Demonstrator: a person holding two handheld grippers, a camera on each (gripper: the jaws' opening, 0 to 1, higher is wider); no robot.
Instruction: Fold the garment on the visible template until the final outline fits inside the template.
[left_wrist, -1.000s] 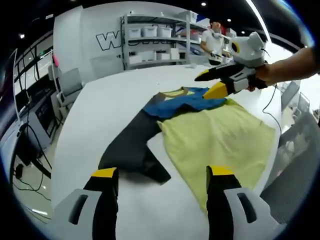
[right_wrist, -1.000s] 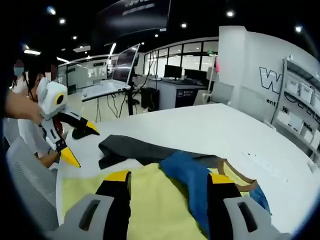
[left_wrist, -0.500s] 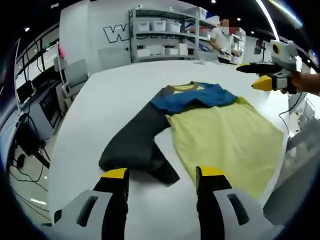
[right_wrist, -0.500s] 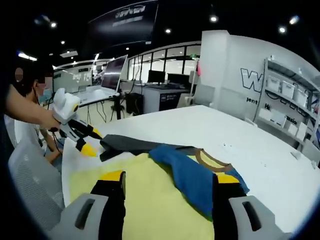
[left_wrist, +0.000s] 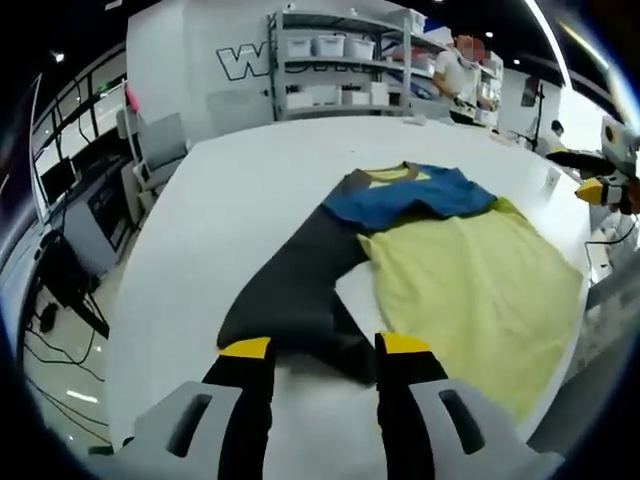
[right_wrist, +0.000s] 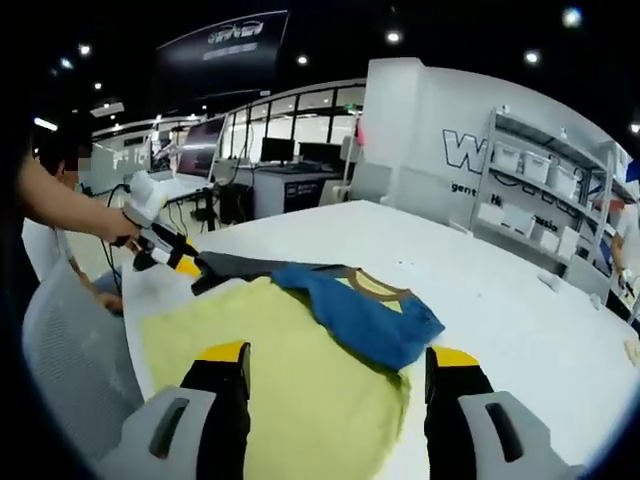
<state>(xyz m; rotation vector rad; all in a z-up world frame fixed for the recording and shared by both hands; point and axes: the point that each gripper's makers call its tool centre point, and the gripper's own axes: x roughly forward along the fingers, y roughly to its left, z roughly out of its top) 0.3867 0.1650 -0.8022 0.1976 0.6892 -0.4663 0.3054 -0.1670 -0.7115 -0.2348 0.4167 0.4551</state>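
Observation:
A garment lies spread on the white table (left_wrist: 230, 190): a yellow-green body (left_wrist: 470, 285), a blue part with a brown neckline (left_wrist: 410, 195), and a dark grey sleeve (left_wrist: 300, 280). My left gripper (left_wrist: 322, 350) is open, its jaws straddling the near end of the grey sleeve from just above. The right gripper view shows the left gripper (right_wrist: 172, 258) in a person's hand at the grey sleeve (right_wrist: 240, 265). My right gripper (right_wrist: 338, 355) is open and hovers over the yellow-green body (right_wrist: 270, 370), near the blue part (right_wrist: 360, 310). It also appears as the right gripper (left_wrist: 610, 185) off the table's far right.
Shelves with white bins (left_wrist: 340, 60) stand behind the table, with a person (left_wrist: 465, 75) beside them. A grey chair (right_wrist: 60, 380) sits at the table's edge by the person's arm (right_wrist: 60, 205). Desks with monitors (right_wrist: 300, 160) fill the back of the room.
The left gripper's jaws have narrowed and it has come closer to the grey sleeve's end. The right gripper has drawn back from the blue part toward the table's edge.

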